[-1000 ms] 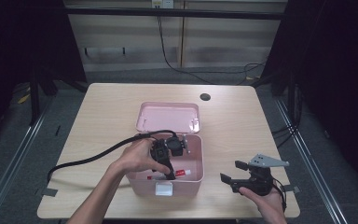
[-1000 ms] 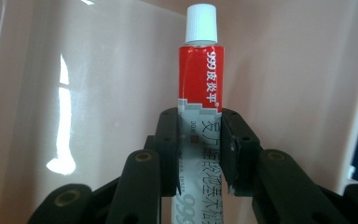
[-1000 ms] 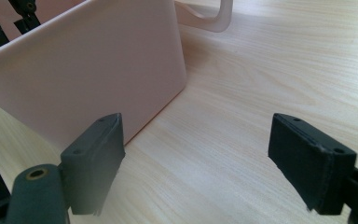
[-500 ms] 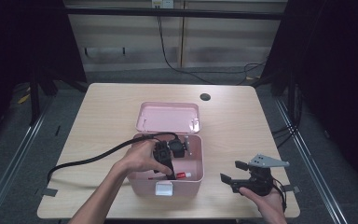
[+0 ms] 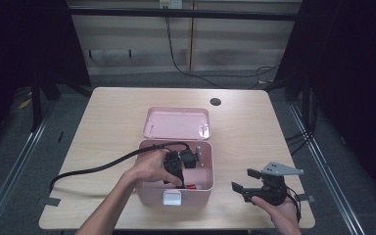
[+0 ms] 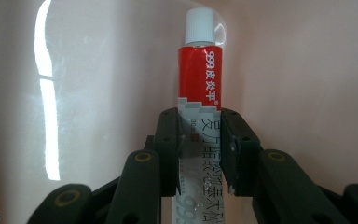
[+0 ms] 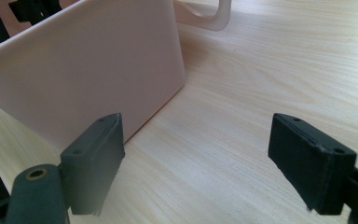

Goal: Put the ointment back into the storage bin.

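A red and white tube point(image 6: 200, 74) with a white cap is clamped between the black jaws of my left gripper point(image 6: 200, 149), cap pointing away. This happens inside the open pink box point(image 5: 210, 166), where a hand holds the left gripper point(image 5: 182, 180) low over the box floor. A bit of the red tube point(image 5: 191, 186) shows beneath it. My right gripper point(image 5: 245, 179) rests on the table to the right of the box, open, with bare wood between its jaws point(image 7: 198, 158).
The pink lid point(image 5: 176, 122) lies flat on the table just behind the box. The box's outer wall point(image 7: 88, 70) stands close to the left of the right gripper. A thick black cable point(image 5: 93, 170) trails left across the wooden table point(image 5: 254, 132). A round hole point(image 5: 215, 102) sits near the far edge.
The left hand and its gripper have shifted slightly right and toward the box's front, still holding the tube. The right gripper has stayed where it was.
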`<act>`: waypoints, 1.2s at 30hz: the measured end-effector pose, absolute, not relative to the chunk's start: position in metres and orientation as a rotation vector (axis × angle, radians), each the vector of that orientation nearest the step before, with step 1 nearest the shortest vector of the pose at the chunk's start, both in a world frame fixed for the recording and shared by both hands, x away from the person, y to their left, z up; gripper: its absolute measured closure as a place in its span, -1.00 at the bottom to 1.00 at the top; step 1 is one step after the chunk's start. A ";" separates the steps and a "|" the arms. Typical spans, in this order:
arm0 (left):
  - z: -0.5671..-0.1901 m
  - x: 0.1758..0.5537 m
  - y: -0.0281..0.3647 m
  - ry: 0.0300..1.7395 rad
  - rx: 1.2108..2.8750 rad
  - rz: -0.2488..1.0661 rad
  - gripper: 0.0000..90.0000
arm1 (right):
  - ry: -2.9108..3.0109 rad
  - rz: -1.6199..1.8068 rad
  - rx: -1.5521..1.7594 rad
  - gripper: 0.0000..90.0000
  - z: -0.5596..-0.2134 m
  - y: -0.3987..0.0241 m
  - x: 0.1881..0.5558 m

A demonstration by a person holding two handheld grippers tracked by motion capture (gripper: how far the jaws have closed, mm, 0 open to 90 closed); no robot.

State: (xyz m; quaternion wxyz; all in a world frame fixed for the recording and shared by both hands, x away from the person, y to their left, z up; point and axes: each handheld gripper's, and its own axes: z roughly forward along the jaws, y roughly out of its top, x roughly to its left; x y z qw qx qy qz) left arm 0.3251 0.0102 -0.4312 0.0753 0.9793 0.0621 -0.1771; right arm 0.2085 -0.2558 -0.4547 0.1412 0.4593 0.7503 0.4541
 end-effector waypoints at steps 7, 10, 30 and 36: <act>-0.437 0.325 0.009 0.184 2.949 -0.546 0.56 | 2.165 1.313 1.327 -0.60 -0.454 -0.256 0.208; -0.438 0.326 0.009 0.189 2.934 -0.563 0.56 | 2.165 1.316 1.327 -0.60 -0.454 -0.256 0.208; -0.422 0.327 0.015 0.266 2.893 -0.518 0.27 | 2.162 1.319 1.322 -0.60 -0.454 -0.256 0.208; -0.411 0.327 0.019 0.286 2.852 -0.470 0.19 | 2.155 1.320 1.321 -0.60 -0.454 -0.256 0.208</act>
